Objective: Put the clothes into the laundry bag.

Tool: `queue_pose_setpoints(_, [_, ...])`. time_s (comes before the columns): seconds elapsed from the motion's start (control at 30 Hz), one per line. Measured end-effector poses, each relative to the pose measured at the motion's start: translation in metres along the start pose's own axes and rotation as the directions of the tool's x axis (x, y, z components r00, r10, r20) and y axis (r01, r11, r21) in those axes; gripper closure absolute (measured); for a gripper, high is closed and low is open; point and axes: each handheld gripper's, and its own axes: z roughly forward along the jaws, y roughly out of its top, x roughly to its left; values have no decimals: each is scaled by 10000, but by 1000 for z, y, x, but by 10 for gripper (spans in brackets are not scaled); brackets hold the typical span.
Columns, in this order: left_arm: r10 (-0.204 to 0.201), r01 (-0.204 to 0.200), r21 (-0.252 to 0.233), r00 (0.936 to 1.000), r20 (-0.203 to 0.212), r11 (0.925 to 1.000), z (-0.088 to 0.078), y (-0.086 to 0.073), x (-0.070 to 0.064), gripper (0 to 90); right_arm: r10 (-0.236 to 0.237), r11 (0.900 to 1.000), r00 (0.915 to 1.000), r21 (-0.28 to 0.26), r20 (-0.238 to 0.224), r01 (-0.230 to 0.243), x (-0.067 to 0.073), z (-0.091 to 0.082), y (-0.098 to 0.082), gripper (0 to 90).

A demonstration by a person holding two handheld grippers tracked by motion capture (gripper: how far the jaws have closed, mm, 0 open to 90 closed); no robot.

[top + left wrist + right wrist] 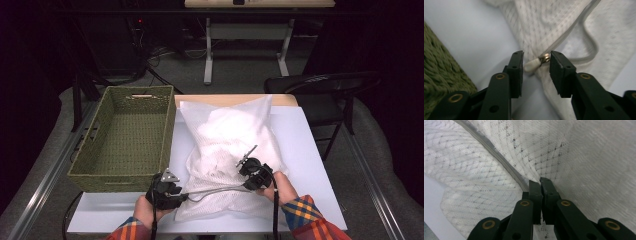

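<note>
A white mesh laundry bag (pixel 230 135) lies on the white table (pixel 305 150), its zipper running along the near side. My left gripper (pixel 173 185) is at the bag's near left corner. In the left gripper view its jaws stand apart around the zipper pull (pixel 534 64), a white tab on a metal slider, at the left gripper (pixel 536 62) tips; the pads do not clearly press it. My right gripper (pixel 242 169) rests on the bag's middle. The right gripper (pixel 539 182) is shut, pinching mesh fabric (pixel 554 150) just beside the zipper track (pixel 499 157).
A green woven basket (pixel 125 135), empty, stands on the table's left half, close to my left gripper; its wall (pixel 441 72) shows at the left of the left gripper view. A dark chair (pixel 320 85) stands beyond the table's far right corner.
</note>
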Motion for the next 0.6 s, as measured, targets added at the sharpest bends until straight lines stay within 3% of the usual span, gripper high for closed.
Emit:
queue_pose_setpoints(0.2, [-7,7,27,9999,102,10000,3,-2,-1,615,-103,9999,9999,29,45,103,1,0,1,880])
queue_pose_setpoints(0.3, [442,-443,-67,9988,-224,9990,4,-5,-5,611,-24,10000,10000,45,24,24,1,0,1,878])
queue_pose_setpoints(0.33, [615,-619,-95,9975,-356,9980,4,-6,-7,615,-42,10000,10000,30,43,42,1,1,1,878])
queue_pose_setpoints(0.6, [706,-715,-242,9968,-370,9971,3,-7,-6,694,-25,10000,10000,52,18,25,2,0,1,871])
